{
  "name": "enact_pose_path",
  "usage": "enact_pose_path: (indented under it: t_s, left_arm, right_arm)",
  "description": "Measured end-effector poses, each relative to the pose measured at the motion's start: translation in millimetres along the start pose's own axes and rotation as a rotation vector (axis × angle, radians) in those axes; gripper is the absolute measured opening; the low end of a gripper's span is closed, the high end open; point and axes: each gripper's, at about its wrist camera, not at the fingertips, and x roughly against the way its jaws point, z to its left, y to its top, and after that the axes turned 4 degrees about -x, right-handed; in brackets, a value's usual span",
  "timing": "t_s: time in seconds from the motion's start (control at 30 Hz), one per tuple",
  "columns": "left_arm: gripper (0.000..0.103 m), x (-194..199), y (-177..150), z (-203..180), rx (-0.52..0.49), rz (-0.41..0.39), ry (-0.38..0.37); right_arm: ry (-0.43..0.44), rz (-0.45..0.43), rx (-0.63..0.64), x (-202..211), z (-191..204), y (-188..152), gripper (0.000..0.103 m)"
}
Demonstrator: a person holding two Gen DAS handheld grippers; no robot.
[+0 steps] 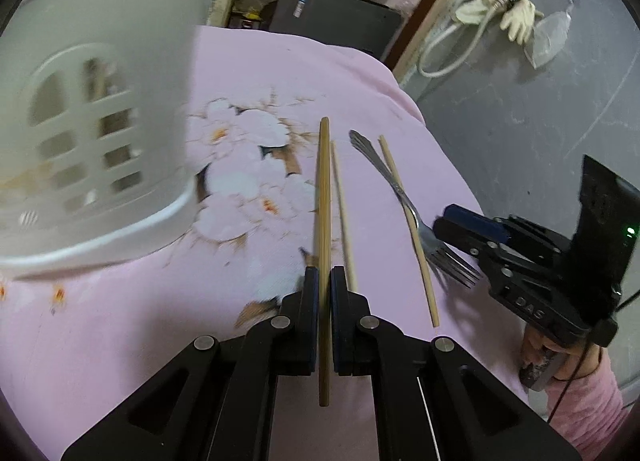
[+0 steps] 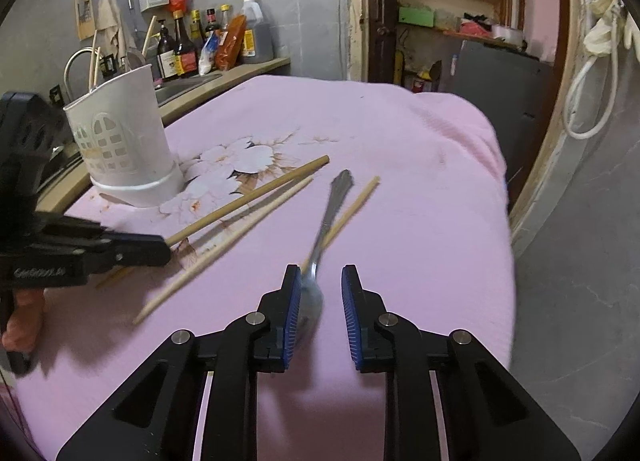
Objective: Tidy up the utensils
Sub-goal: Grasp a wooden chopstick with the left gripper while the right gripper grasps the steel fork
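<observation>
Left gripper (image 1: 325, 281) is clenched on the thick chopstick (image 1: 323, 197), whose long axis runs straight ahead between the jaws. Right gripper (image 2: 320, 289) stands released, the fork (image 2: 325, 221) lying between its pads, handle pointing far; only the left pad looks near contact. White holder (image 2: 124, 141) sits far left, nearer the left hand.

Pink floral cloth (image 2: 400, 165) over table, white utensil holder (image 2: 120, 141), chopsticks (image 2: 240, 229), fork (image 1: 404, 197)
</observation>
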Motion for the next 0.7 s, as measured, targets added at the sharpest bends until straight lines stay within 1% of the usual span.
enact_pose_path:
  t_s: [0.07, 0.17, 0.33, 0.37, 0.5, 0.7]
  left_arm:
    - [0.003, 1.5, -1.5, 1.5, 0.018, 0.002, 0.011]
    - [0.004, 6.6, -8.8, 4.5, 0.040, 0.024, 0.020]
    - [0.004, 13.7, -13.9, -3.1, 0.010, 0.047, 0.042]
    - [0.004, 14.0, -13.4, -4.3, -0.003, 0.053, 0.048]
    - [0.004, 9.3, -9.1, -5.4, -0.039, 0.077, 0.052]
    - [0.007, 1.4, 3.4, -1.5, -0.059, 0.113, 0.038]
  right_arm:
    - [-0.009, 0.026, 0.006, -8.7, 3.1, 2.4, 0.017]
    - [-0.029, 0.038, 0.015, -12.8, 5.4, 3.5, 0.009]
    - [-0.042, 0.041, 0.023, -8.8, 3.8, -1.0, 0.005]
    - [-0.048, 0.042, 0.025, -7.8, 2.9, -1.9, 0.002]
    - [-0.057, 0.047, 0.026, -5.7, 0.4, -1.7, 0.001]
    - [0.019, 0.040, -0.017, -4.9, -2.0, 5.7, 0.005]
